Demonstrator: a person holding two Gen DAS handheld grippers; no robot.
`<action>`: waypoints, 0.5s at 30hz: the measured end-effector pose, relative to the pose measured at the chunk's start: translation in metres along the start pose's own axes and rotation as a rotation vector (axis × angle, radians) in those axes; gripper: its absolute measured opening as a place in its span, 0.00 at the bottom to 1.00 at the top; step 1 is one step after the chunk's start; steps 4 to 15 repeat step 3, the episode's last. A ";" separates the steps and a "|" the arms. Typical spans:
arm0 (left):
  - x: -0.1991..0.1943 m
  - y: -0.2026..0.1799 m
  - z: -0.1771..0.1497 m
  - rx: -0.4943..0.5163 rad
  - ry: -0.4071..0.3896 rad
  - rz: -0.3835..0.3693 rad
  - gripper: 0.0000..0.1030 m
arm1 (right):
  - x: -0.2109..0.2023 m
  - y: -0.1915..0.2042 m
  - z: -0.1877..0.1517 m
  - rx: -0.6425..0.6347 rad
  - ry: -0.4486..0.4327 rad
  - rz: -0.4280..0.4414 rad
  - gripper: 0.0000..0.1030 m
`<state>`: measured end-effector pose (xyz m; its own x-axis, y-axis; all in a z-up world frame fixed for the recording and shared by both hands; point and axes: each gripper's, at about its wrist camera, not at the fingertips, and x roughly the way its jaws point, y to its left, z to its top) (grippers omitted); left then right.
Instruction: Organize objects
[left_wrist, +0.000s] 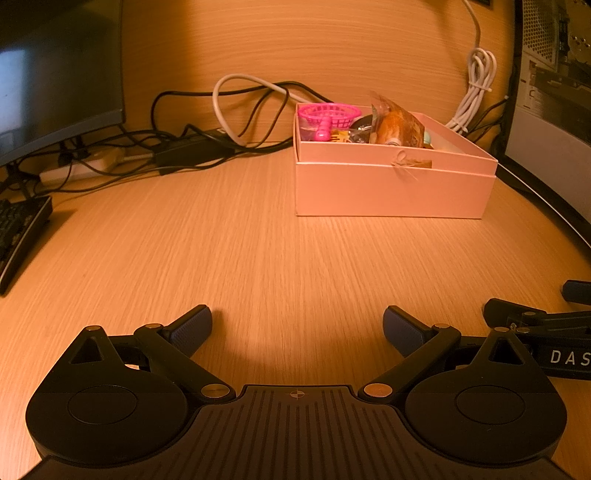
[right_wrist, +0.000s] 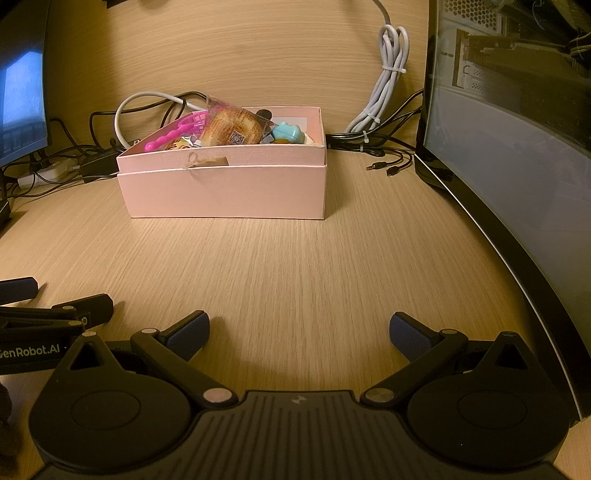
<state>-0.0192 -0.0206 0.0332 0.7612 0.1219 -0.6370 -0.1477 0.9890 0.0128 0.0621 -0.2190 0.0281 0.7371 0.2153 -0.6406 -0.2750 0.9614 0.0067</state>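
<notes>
Black left gripper (left_wrist: 297, 328) and black right gripper (right_wrist: 299, 334) sit low, both spread apart, holding nothing. Past the bare wooden desk (right_wrist: 295, 266), the pink cardboard box (right_wrist: 225, 192) holds the toys. Lift slowly, don't bump it.

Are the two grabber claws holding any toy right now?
No. The left gripper and the right gripper are both open with nothing between their fingers. The toys sit in the pink box.

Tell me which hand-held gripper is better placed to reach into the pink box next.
Right, marginally. The pink box sits nearly centred ahead of the right hand-held gripper; it lies off to the right of the left hand-held gripper. Both are open and empty.
</notes>
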 end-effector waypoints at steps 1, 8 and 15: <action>0.000 0.000 0.000 -0.001 0.000 -0.001 0.99 | 0.000 0.000 0.000 0.000 0.000 0.000 1.00; 0.000 0.000 0.000 0.000 0.000 0.000 0.99 | 0.000 0.000 0.000 0.000 0.000 0.000 1.00; 0.000 0.000 0.000 0.000 0.000 0.000 0.99 | 0.000 0.000 0.000 0.000 0.000 0.000 1.00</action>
